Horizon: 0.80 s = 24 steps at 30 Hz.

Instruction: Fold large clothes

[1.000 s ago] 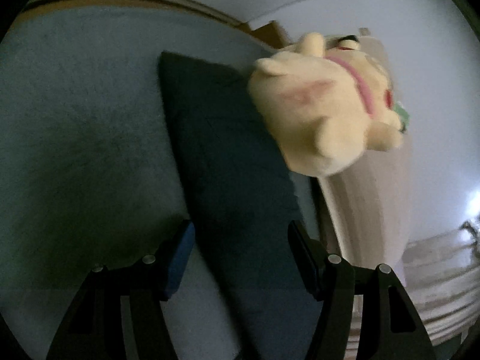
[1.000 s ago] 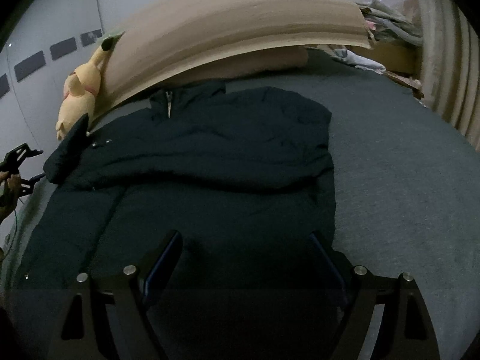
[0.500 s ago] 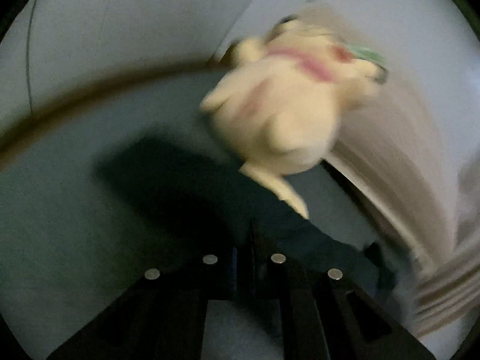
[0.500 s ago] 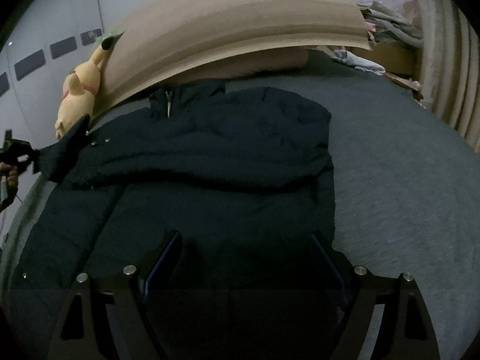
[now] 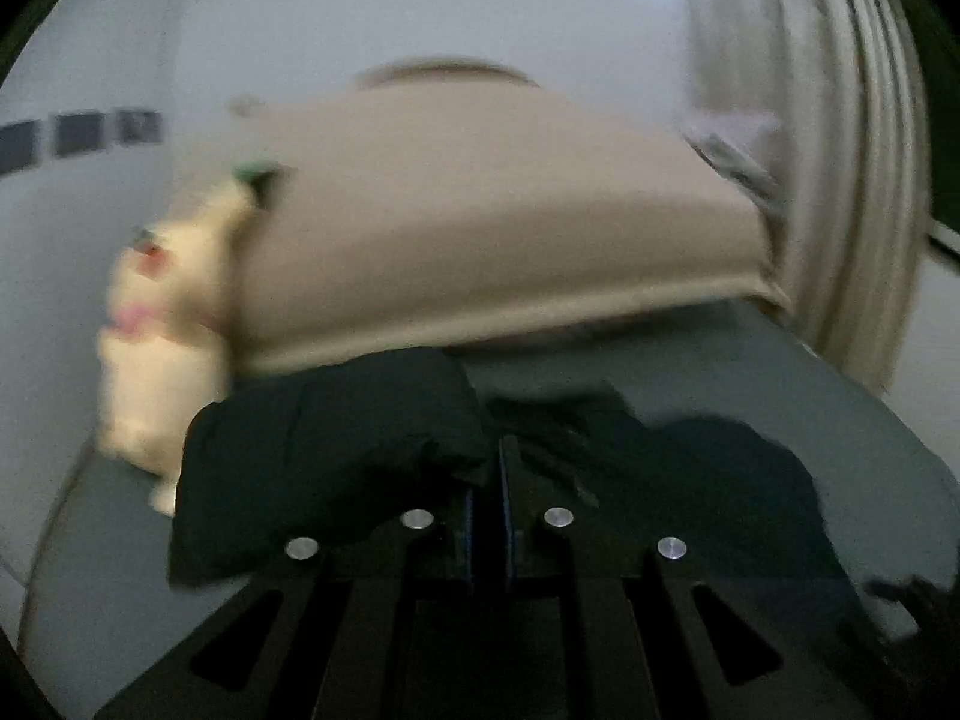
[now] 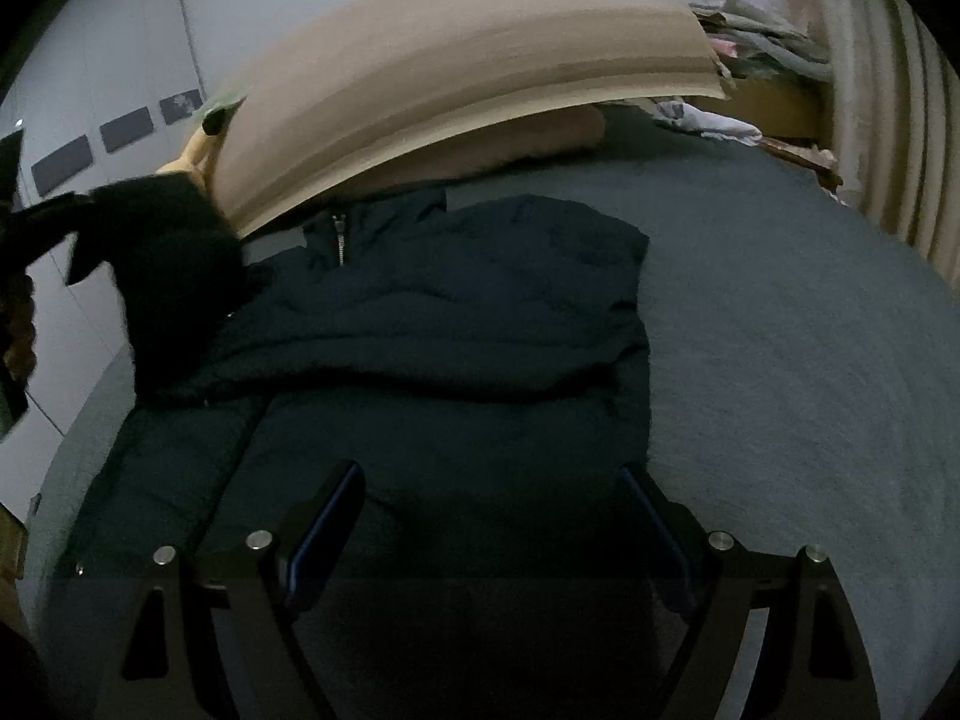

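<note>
A dark navy zip jacket (image 6: 456,324) lies spread on a grey bed (image 6: 780,360), collar toward the headboard. My left gripper (image 5: 491,480) is shut on the jacket's sleeve (image 5: 324,456) and holds it lifted off the bed. In the right wrist view the raised sleeve (image 6: 174,276) hangs at the far left, above the jacket's left side. My right gripper (image 6: 492,504) is open and empty, its fingers hovering just above the jacket's lower hem.
A tan padded headboard (image 6: 456,54) runs along the far side of the bed. A yellow plush toy (image 5: 162,348) leans against its left end. A pile of clothes (image 6: 762,30) sits at the far right by the curtain (image 5: 852,180).
My left gripper closed on the sleeve, lifted it off the bed and swung round toward the jacket. The right gripper stayed still and open.
</note>
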Tool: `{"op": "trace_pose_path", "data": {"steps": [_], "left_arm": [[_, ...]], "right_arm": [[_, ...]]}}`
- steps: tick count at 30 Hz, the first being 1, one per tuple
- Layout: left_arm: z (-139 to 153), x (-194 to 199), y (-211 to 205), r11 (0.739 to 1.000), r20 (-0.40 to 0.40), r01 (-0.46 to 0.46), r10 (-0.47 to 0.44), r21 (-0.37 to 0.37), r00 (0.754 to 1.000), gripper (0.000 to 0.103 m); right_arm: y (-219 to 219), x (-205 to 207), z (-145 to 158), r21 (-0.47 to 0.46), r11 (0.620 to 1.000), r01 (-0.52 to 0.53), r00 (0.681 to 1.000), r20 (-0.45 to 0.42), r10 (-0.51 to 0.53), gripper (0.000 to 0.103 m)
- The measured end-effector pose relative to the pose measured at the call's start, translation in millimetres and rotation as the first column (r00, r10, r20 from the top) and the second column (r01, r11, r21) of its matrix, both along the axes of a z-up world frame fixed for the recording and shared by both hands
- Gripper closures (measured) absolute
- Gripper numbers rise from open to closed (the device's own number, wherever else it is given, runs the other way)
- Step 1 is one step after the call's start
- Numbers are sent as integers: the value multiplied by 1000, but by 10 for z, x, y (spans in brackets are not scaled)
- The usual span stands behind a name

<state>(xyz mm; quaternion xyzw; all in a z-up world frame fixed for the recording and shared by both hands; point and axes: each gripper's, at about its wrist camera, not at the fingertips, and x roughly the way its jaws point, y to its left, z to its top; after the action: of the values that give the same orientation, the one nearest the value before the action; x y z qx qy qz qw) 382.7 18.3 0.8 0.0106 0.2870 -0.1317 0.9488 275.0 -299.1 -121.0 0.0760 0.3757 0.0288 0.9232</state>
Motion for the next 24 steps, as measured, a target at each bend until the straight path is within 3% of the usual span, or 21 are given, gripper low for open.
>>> {"op": "trace_pose_path", "data": {"steps": [1,2,4,7,12,16,19,22,24], "left_arm": [[-128,43,-156,999,-56,36,-36,4,998,72],[-259,67,-307,997,-106,75,-73,17,992,42],[-422,35,-501,995,-138,97,-91,39,986,19],[-471,-33,-624,987,-153,147,-136,61,979,19],[-260,-252,-396,992,-145,127,-126,-1,981,18],[-164,-464,-98,984,-191,167,-175,-55,966,18],[-68,-756,303,984,-133,112,-130,-136,983,18],[-116,-943,762,965,-145,41,-81,-261,986,18],[-230,-1034,1036,958,-152,-38,-6,-283,988,18]], "right_arm": [[-13,-4,9,4,1000,1,1000,0,-1,16],[-27,-4,19,6,1000,1,1000,1,-1,16],[-48,-8,42,8,1000,1,1000,6,-1,15],[-77,-12,74,10,1000,-2,1000,13,1,15],[-84,-6,153,21,1000,0,1000,29,-1,15],[0,39,247,13,1000,-11,999,39,10,15],[151,77,389,-21,999,-43,997,59,44,15],[405,183,596,-68,993,-94,992,82,99,15],[652,271,775,-116,984,-133,984,104,145,15]]}}
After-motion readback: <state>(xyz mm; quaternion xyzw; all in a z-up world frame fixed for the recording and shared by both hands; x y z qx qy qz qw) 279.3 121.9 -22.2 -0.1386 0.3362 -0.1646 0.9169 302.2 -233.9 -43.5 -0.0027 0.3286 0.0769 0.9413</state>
